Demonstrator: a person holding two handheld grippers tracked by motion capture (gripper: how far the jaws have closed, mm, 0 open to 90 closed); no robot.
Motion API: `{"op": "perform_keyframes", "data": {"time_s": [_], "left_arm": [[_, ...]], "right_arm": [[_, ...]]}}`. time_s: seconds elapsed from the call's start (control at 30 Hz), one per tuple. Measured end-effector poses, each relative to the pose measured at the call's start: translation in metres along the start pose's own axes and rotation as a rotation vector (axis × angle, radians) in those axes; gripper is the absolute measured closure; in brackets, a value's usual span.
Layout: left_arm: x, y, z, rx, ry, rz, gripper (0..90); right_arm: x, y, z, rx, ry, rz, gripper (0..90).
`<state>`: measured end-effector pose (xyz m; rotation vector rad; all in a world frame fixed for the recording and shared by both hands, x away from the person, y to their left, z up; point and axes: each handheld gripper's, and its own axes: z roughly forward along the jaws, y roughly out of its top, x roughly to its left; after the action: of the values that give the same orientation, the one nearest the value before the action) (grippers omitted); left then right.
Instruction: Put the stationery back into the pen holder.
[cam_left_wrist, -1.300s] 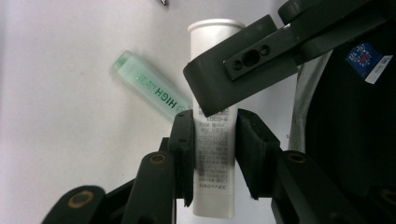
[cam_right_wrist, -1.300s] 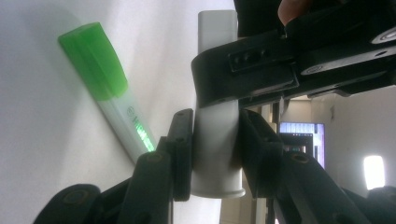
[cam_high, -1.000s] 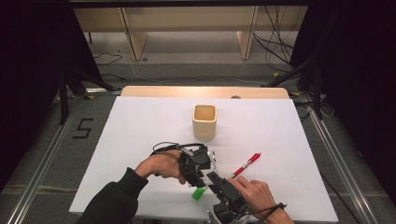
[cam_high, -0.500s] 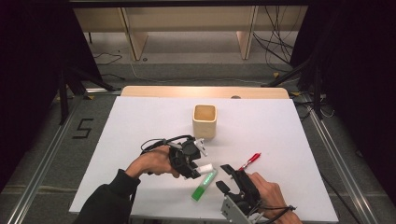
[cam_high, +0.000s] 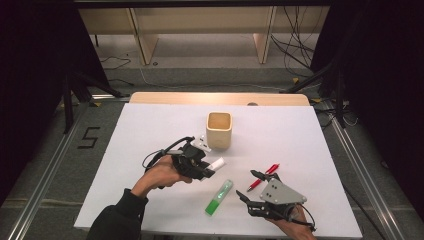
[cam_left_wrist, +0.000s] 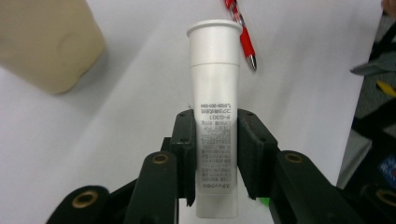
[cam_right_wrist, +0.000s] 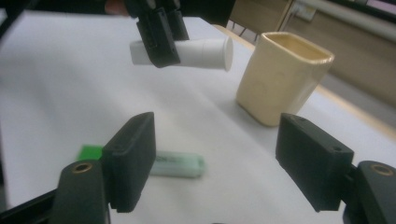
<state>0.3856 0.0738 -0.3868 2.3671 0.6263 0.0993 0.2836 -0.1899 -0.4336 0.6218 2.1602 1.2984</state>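
White tube (cam_left_wrist: 214, 116), clamped crosswise in left tool (cam_high: 201, 167), points cap-first toward the pen (cam_left_wrist: 240, 31).

Black two-jaw grippers with brass-coloured screws, trailing black cables, a grey three-cornered plate on the right gripper (cam_high: 255, 196), a dark sleeve

The left hand-held gripper (cam_high: 207, 169) has carried the white tube (cam_left_wrist: 214, 116) away from the spot near the front edge and up toward the beige cup (cam_high: 219, 129), the tube clamped between its jaws. The right hand-held gripper (cam_high: 251, 186) has pulled back to the right, its jaws have just been opening with nothing between them, and the green tube (cam_high: 218, 197) now lies uncovered on the tabletop (cam_high: 125, 150)
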Motion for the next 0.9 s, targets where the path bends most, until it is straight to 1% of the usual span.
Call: {"op": "perform_keyframes", "data": {"time_s": [0.03, 0.07, 0.17, 0.2, 0.23, 0.27, 0.33, 0.37, 0.47, 0.53, 0.7, 0.77, 0.83, 0.9], "left_arm": [[0.001, 0.000, -0.001, -0.020, 0.017, -0.013, 69.9], [0.003, -0.001, -0.001, -0.034, 0.031, -0.021, 69.9], [0.006, -0.002, -0.002, -0.079, 0.063, -0.049, 69.9], [0.007, -0.003, -0.002, -0.104, 0.082, -0.059, 69.8], [0.008, -0.003, -0.003, -0.119, 0.086, -0.077, 69.8], [0.010, -0.003, -0.003, -0.132, 0.092, -0.086, 69.8], [0.012, -0.003, -0.003, -0.167, 0.128, -0.114, 69.8], [0.014, -0.003, -0.004, -0.177, 0.131, -0.125, 69.8], [0.017, -0.001, -0.006, -0.224, 0.163, -0.154, 69.8], [0.020, 0.001, -0.007, -0.256, 0.185, -0.174, 69.8], [0.025, 0.009, -0.007, -0.300, 0.225, -0.204, 69.9], [0.026, 0.012, -0.007, -0.310, 0.238, -0.208, 69.9], [0.029, 0.016, -0.006, -0.309, 0.247, -0.210, 69.9], [0.032, 0.020, -0.005, -0.323, 0.263, -0.218, 69.8]], "right_arm": [[-0.003, -0.001, -0.001, -0.008, 0.013, 0.052, 28.4], [-0.006, -0.002, -0.001, -0.014, 0.019, 0.093, 28.0], [-0.012, -0.005, -0.003, -0.023, 0.036, 0.183, 26.8], [-0.013, -0.006, -0.003, -0.028, 0.044, 0.209, 26.6], [-0.014, -0.008, -0.003, -0.028, 0.049, 0.228, 26.2], [-0.015, -0.008, -0.003, -0.027, 0.050, 0.238, 25.6], [-0.016, -0.010, -0.003, -0.023, 0.052, 0.260, 25.3], [-0.016, -0.010, -0.003, -0.022, 0.054, 0.270, 25.2], [-0.016, -0.011, -0.004, -0.016, 0.052, 0.276, 24.8], [-0.015, -0.012, -0.004, -0.018, 0.055, 0.293, 24.3], [-0.015, -0.015, -0.004, -0.017, 0.065, 0.330, 23.0], [-0.014, -0.016, -0.004, -0.012, 0.063, 0.331, 22.6], [-0.014, -0.016, -0.004, -0.008, 0.059, 0.328, 22.4], [-0.013, -0.017, -0.004, -0.007, 0.061, 0.333, 22.4]]}}
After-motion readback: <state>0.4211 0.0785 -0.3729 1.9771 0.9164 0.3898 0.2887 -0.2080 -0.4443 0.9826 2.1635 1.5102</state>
